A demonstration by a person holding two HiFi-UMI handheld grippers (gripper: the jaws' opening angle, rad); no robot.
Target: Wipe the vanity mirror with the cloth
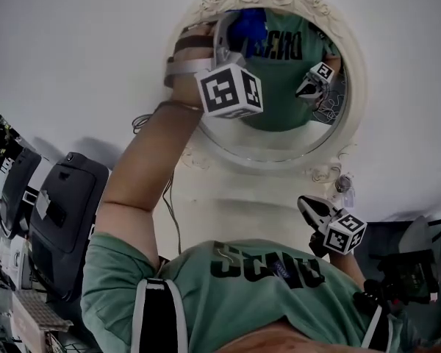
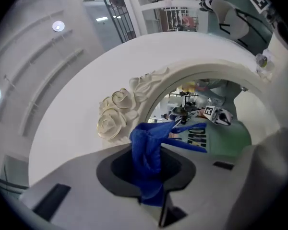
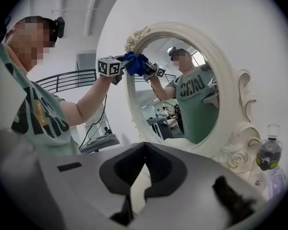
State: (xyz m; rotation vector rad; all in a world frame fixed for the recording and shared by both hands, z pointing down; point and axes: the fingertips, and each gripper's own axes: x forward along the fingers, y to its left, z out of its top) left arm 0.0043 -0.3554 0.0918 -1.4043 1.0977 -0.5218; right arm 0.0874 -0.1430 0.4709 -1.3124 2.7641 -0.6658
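Jaws of the left gripper (image 2: 151,176) are pinching the blue cloth (image 2: 146,150), which is sitting at the top edge of the mirror (image 1: 283,116), just beside the carved roses (image 2: 116,113). The glass is lying below the cloth. The right gripper (image 3: 143,174) is hanging low, jaws pressed together on nothing, well away from the cloth.

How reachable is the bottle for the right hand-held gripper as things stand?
Probably yes: the empty right hand-held gripper hangs close to the bottle beside the mirror frame, nothing visibly between.
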